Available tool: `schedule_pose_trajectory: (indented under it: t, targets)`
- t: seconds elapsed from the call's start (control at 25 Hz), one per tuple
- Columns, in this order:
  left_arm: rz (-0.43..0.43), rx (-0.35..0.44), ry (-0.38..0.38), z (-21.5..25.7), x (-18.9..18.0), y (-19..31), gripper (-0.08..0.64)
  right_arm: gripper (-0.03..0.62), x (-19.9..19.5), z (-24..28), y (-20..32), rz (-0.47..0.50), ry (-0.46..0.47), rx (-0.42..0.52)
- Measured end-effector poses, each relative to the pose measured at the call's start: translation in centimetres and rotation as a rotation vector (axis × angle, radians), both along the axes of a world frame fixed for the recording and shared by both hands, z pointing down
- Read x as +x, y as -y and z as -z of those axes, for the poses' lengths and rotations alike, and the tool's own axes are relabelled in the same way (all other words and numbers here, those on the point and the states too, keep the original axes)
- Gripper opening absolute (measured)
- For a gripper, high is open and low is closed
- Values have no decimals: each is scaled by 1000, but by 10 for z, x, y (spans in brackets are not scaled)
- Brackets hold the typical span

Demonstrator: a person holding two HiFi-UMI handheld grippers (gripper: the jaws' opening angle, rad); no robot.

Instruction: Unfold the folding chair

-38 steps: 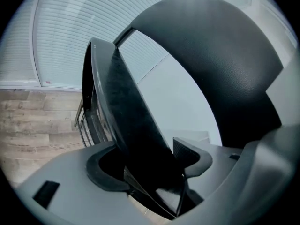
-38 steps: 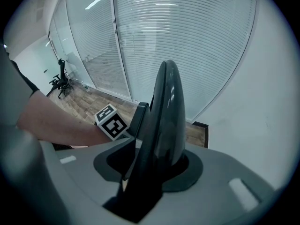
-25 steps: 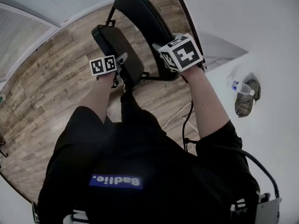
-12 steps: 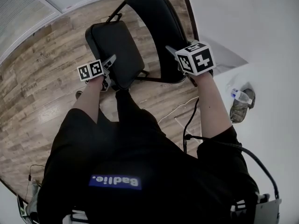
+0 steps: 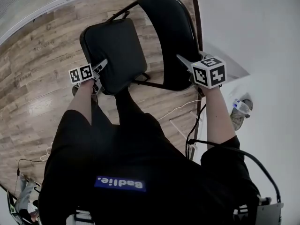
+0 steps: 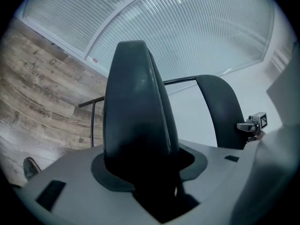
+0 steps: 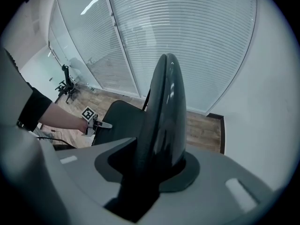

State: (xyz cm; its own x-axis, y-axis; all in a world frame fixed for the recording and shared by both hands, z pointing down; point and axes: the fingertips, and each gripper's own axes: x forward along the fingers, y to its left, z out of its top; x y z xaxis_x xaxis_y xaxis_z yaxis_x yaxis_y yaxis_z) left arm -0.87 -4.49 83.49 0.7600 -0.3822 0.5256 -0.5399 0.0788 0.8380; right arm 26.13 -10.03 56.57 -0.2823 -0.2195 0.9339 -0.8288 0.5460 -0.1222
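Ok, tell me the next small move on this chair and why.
Probably press the seat down a little with the left gripper, which clamps its edge, while the right gripper, jaws closing on the backrest between them, steadies the frame: the chair is partly open and the seat looks short of level.
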Motion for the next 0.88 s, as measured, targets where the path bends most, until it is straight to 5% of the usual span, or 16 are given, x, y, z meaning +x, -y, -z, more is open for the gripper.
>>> schedule_pose_trajectory:
  t: [0.88]
  targets:
    - [-8,-57,-242,-155,-137,-51,262,129,-95,-84,-23,4,13,-30]
